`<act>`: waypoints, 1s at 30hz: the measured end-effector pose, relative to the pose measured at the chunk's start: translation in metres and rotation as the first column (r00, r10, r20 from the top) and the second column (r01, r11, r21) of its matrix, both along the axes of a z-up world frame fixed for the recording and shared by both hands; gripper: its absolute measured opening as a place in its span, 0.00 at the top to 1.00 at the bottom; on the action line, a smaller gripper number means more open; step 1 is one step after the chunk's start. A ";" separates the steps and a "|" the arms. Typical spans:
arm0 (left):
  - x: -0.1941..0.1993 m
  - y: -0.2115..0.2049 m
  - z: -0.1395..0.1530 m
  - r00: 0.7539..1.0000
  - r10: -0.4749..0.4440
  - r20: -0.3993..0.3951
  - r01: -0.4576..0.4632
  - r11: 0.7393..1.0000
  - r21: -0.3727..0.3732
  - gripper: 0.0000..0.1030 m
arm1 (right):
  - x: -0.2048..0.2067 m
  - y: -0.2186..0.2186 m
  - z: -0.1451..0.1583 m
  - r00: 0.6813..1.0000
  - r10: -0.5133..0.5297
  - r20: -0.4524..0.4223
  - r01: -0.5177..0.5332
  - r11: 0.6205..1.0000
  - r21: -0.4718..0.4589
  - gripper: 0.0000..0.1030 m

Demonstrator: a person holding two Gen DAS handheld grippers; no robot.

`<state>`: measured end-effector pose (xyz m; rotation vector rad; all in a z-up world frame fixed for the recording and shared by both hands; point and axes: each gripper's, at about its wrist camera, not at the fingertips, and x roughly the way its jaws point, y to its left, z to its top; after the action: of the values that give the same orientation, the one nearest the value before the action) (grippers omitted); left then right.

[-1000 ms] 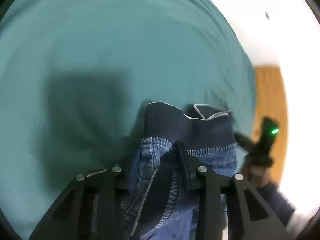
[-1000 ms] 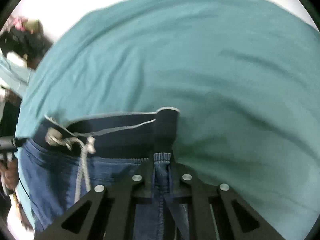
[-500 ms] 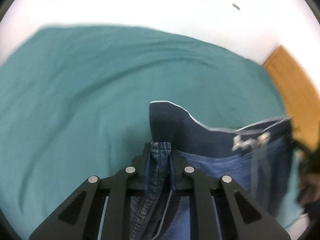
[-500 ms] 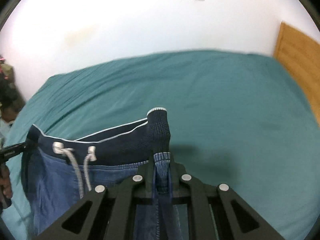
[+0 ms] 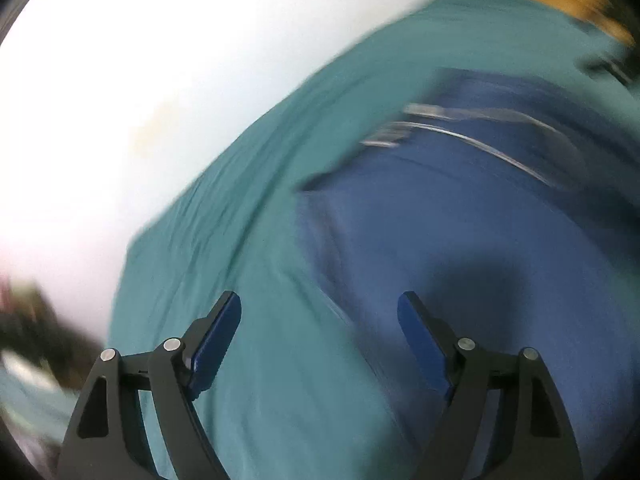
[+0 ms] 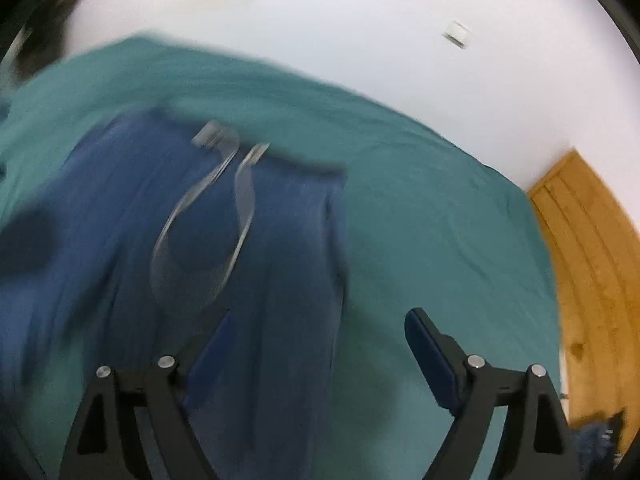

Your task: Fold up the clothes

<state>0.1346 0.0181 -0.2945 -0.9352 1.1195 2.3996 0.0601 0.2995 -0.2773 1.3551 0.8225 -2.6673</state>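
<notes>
Blue denim trousers [image 5: 460,232] with a dark waistband and a white drawstring [image 5: 460,128] lie spread on the teal bed sheet [image 5: 224,240]. In the right wrist view the trousers [image 6: 200,248] lie left of centre, drawstring [image 6: 240,200] looping over them. My left gripper [image 5: 320,312] is open and empty, above the trousers' left edge. My right gripper [image 6: 316,328] is open and empty, above the trousers' right edge. Both views are motion-blurred.
A white wall [image 6: 360,20] rises behind the bed. A wooden panel [image 6: 592,264] stands at the right side of the bed. Dark clutter [image 5: 28,320] sits at the far left. The sheet [image 6: 432,216] extends right of the trousers.
Both grippers were shut on the trousers' waistband and held it up. Now both are open, the trousers lie flat on the sheet, and the grippers have pulled back.
</notes>
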 end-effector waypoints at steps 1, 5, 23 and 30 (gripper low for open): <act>0.047 0.016 -0.002 0.997 -0.073 0.033 0.074 0.997 -0.033 0.21 | 0.036 0.001 -0.004 1.000 0.021 0.023 -0.022 0.999 0.027 0.17; 0.189 0.096 -0.025 0.937 -0.300 0.181 0.318 0.945 -0.079 0.21 | 0.155 0.007 -0.020 0.990 0.124 0.070 -0.133 0.980 0.147 0.17; 0.233 0.261 -0.064 0.926 -0.335 0.176 0.344 0.939 -0.018 0.21 | 0.090 0.147 -0.055 0.933 -0.199 0.301 0.321 0.838 -0.442 0.93; 0.204 0.319 -0.087 0.933 -0.332 0.138 0.341 0.939 -0.046 0.20 | 0.078 0.188 -0.082 0.883 -0.222 0.413 0.422 0.759 -0.495 0.88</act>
<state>0.3384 0.3366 -0.3817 -0.8284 1.2114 2.0092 0.1386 0.4873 -0.3590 1.7947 -0.2829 -2.4562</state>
